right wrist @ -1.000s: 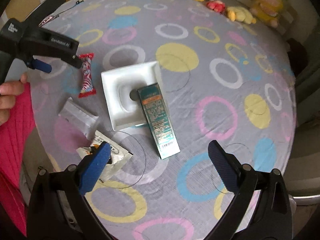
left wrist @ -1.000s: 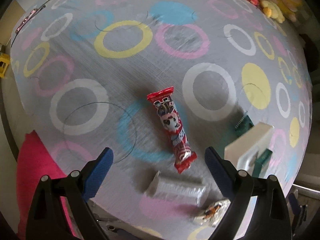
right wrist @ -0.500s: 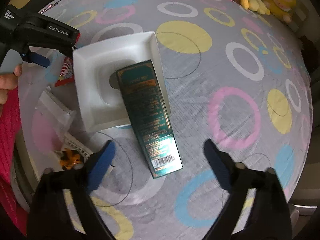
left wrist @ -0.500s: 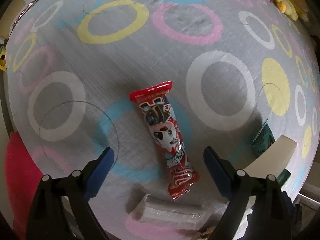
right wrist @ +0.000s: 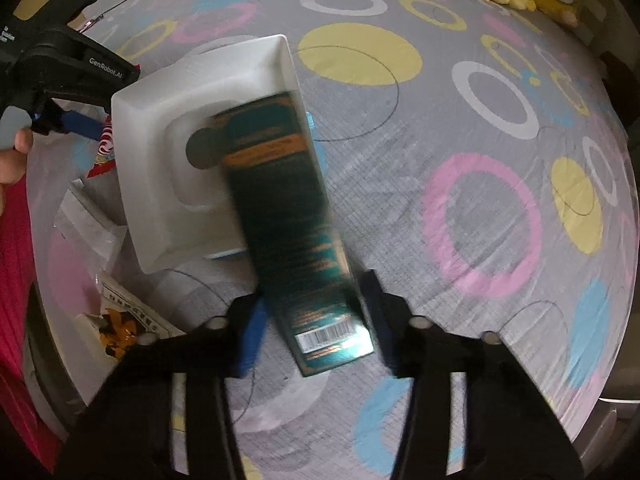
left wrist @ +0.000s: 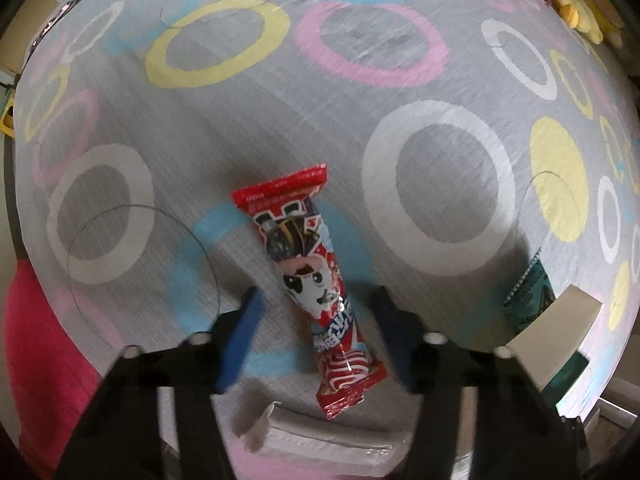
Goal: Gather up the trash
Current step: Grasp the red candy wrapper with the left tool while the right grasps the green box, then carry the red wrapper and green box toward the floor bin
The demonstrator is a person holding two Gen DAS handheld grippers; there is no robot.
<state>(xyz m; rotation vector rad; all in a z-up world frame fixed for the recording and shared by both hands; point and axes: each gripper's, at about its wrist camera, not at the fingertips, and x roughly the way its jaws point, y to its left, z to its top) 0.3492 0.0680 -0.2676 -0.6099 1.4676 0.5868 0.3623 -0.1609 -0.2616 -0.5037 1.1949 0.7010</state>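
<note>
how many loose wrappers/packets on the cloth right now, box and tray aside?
3. The red candy wrapper lies between the left tongs; the clear plastic packet sits just nearer the table edge; the crumpled printed wrapper lies below the white tray. Others may be hidden.

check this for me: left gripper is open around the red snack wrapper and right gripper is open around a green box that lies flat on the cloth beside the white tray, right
Not quite. The right wrist view shows the green box propped with its far end on the white tray, not flat beside it. The rest holds: the left gripper is open around the red snack wrapper, and the right gripper around the box.
</note>
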